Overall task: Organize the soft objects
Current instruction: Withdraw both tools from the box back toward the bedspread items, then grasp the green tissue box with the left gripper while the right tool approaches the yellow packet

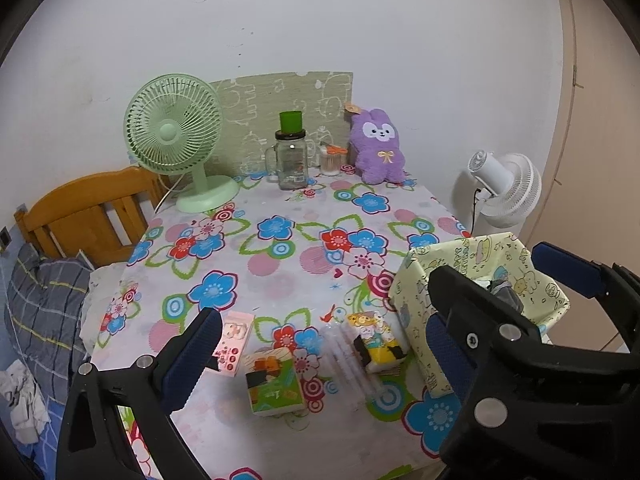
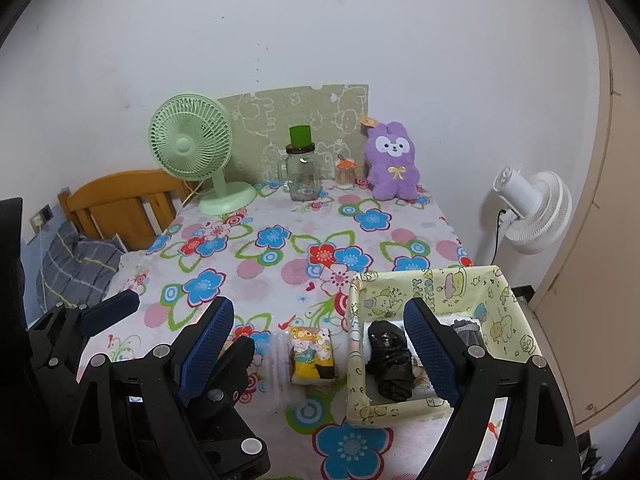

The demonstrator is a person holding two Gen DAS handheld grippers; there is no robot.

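Tissue packs [image 1: 274, 380] look light and squashy, best pinched across the short sides, both grippers' jaws wide and empty

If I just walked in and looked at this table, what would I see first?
Probably the flowery tablecloth, bright with blue, red and pink blossoms. At the far edge by the wall sit a purple plush bunny and a mint green fan. Nearer, a yellow cartoon-print box holds a crumpled black bundle, with small tissue packs lying beside it.
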